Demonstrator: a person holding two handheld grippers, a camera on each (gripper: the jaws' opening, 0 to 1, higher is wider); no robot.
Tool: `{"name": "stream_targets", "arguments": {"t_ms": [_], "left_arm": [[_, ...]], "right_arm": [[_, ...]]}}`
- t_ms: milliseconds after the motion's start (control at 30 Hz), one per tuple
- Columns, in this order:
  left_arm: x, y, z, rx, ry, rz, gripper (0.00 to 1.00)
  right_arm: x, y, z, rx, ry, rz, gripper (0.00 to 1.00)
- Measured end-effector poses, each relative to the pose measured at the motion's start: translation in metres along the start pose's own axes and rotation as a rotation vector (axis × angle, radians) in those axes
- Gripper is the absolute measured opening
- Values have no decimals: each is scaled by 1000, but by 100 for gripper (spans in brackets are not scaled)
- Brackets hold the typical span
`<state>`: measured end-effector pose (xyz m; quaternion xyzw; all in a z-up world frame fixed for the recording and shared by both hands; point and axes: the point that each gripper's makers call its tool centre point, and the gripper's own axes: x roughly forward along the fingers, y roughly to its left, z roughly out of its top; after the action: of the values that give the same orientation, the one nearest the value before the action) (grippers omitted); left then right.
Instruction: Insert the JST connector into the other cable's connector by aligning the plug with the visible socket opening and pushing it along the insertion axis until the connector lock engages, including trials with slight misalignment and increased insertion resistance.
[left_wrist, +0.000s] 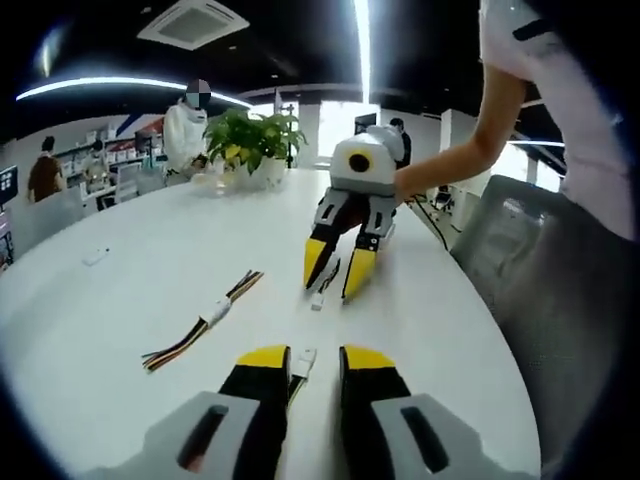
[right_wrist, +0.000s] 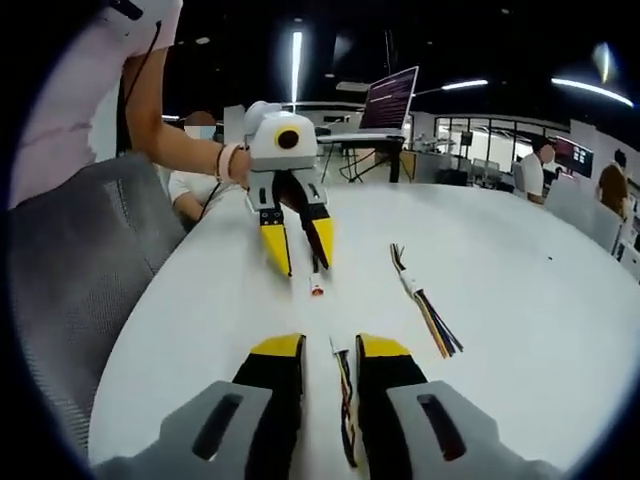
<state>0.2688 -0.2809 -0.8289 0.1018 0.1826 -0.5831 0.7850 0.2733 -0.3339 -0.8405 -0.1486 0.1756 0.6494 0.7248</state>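
Now bring left hand-held gripper (left_wrist: 304, 362), gripping plug (left_wrist: 304, 360), straight toward right hand-held gripper (right_wrist: 331, 352), gripping cable (right_wrist: 344, 400); align with socket (left_wrist: 318, 297) before pushing.

On the table (left_wrist: 120, 300), a spare cable (left_wrist: 200, 322) lies left of the facing tools, a potted plant (left_wrist: 252, 140) behind.
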Motion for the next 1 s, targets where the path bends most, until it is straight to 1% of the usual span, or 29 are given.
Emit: {"name": "stream_targets", "arguments": {"t_ms": [133,200,333,467,500,600,700,733,867,1000], "left_arm": [[2,2,-9,-6,18,6,14],[2,2,-10,0,22,6,14],[2,4,-8,-1,0,8,13],[3,6,-14,11,14,11,11],[3,6,-12,12,-2,13,11],[3,6,-13,38,-5,22,10],[3,6,-14,42,-15,23,9],[3,5,-13,16,-28,23,9],[3,4,-13,38,-33,24,9],[4,4,-13,23,-53,27,5]], "right_arm": [[3,1,-5,-4,10,2,16],[3,1,-4,-2,3,-1,14],[4,1,-4,0,-7,-5,13],[4,0,-4,-1,-15,-14,11],[4,1,-4,-1,-15,-14,11],[4,1,-4,2,-22,-22,11],[3,0,-4,6,-32,-30,9],[3,-1,-4,8,-36,-37,8],[3,-1,-4,9,-41,-45,7],[4,-2,-3,-4,-36,-53,5]]}}
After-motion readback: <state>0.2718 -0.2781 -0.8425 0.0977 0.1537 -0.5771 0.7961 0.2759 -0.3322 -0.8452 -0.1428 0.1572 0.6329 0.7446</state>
